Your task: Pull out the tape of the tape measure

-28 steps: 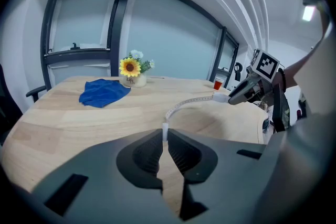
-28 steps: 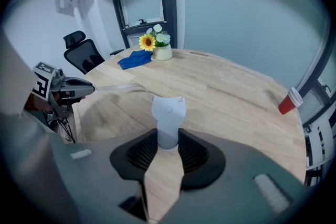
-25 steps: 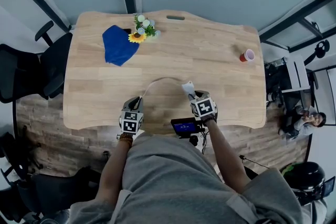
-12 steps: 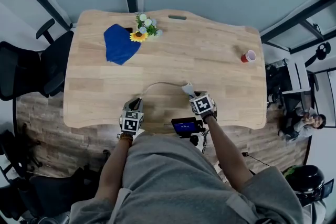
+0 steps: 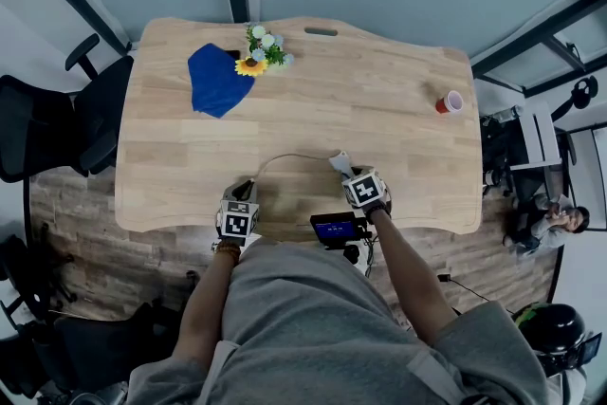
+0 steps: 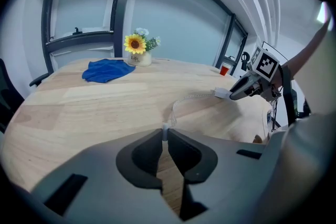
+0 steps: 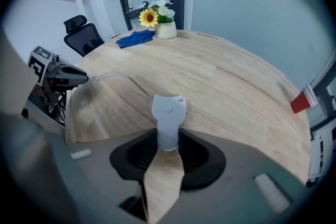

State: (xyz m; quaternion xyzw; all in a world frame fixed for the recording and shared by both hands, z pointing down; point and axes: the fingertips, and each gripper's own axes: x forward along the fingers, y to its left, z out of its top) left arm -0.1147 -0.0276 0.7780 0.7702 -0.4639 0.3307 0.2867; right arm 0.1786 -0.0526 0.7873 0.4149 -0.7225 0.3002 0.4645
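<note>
At the six o'clock edge of the bench, the tape tip is pinched in the near-closed fingers of the left gripper, the tape measure clamped by the wider-set fingers of the right gripper at five, so a level, untwisted pull is wanted.

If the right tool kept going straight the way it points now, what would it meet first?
Likely the wooden table close below; the white tape measure clamped in the right tool would touch it first. Depth is unclear.
</note>
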